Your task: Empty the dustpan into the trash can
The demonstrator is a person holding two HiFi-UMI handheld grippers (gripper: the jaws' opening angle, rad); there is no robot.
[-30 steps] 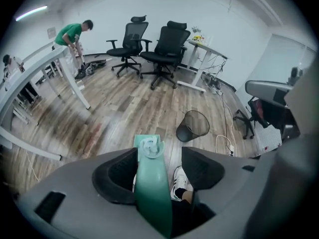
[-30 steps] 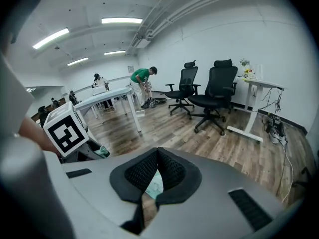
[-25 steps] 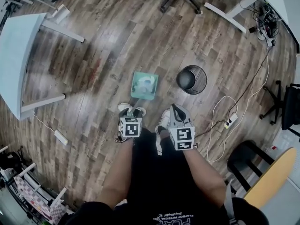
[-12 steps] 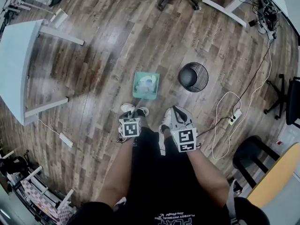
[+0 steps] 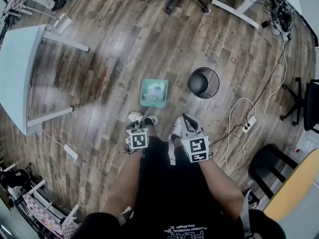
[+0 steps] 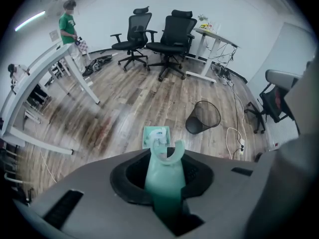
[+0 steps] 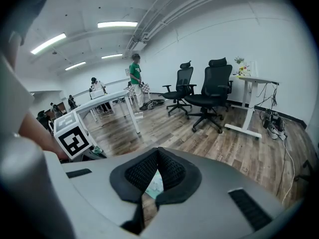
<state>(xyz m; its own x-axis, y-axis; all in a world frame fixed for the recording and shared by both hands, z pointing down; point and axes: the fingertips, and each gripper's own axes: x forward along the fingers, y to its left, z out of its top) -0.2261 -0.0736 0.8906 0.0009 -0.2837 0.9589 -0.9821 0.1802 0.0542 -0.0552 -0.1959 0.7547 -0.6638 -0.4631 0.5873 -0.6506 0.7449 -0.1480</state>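
Note:
A teal dustpan [image 5: 154, 92] with white scraps in it rests on the wood floor ahead of my feet. Its long teal handle [image 6: 164, 176] rises to my left gripper [image 5: 142, 126], which points steeply down. Those jaws have just been closing and now press on the handle, whose hooked end [image 6: 168, 152] sticks out past them. The black mesh trash can [image 5: 203, 82] stands upright to the dustpan's right, a short gap away, and shows again as the trash can [image 6: 203, 117]. My right gripper [image 5: 185, 119] hangs beside the left one, pads together and holding nothing.
A white desk [image 5: 15, 68] stands at the left and another desk leg [image 5: 234, 9] at the top right. Office chairs [image 6: 172, 34] are farther off. A white cable and power strip [image 5: 247, 126] lie right of the trash can. A person in green [image 6: 67, 26] stands far back.

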